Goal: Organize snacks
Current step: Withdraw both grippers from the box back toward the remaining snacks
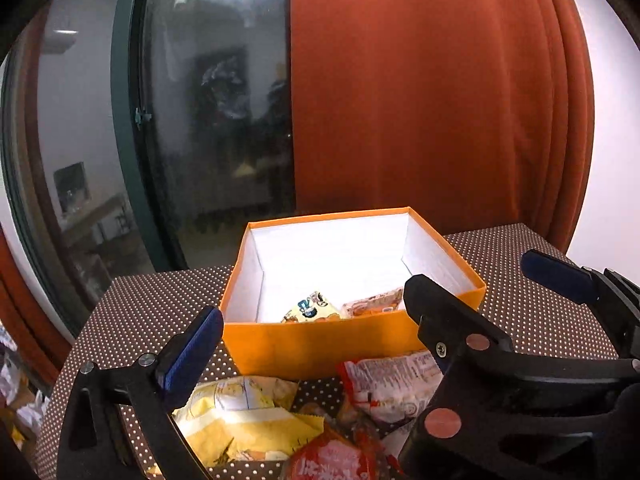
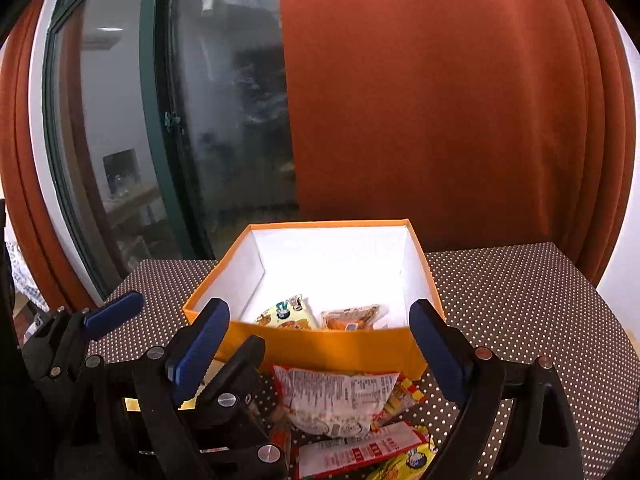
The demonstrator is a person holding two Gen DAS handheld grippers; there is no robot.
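An orange box (image 1: 320, 344) with white inner walls stands open on the dotted table; a yellow packet (image 1: 310, 310) and an orange packet (image 1: 376, 304) lie inside. In front of it lies a heap of snacks: a yellow bag (image 1: 240, 412), a white-and-red packet (image 1: 396, 384) and a red packet (image 1: 332, 460). My left gripper (image 1: 320, 320) hangs open above the heap, holding nothing. My right gripper (image 2: 320, 328) is open beside it, over the white-and-red packet (image 2: 340, 400), also holding nothing. The two grippers' fingers overlap; the left one's blue pad (image 2: 116, 314) shows at the left edge.
The table (image 2: 520, 300) wears a brown cloth with white dots. Behind it hang a rust-red curtain (image 2: 440, 100) and a dark glass door (image 2: 224, 100) with a green frame. More packets (image 2: 360, 448) lie near the front edge. Bare cloth shows right of the box.
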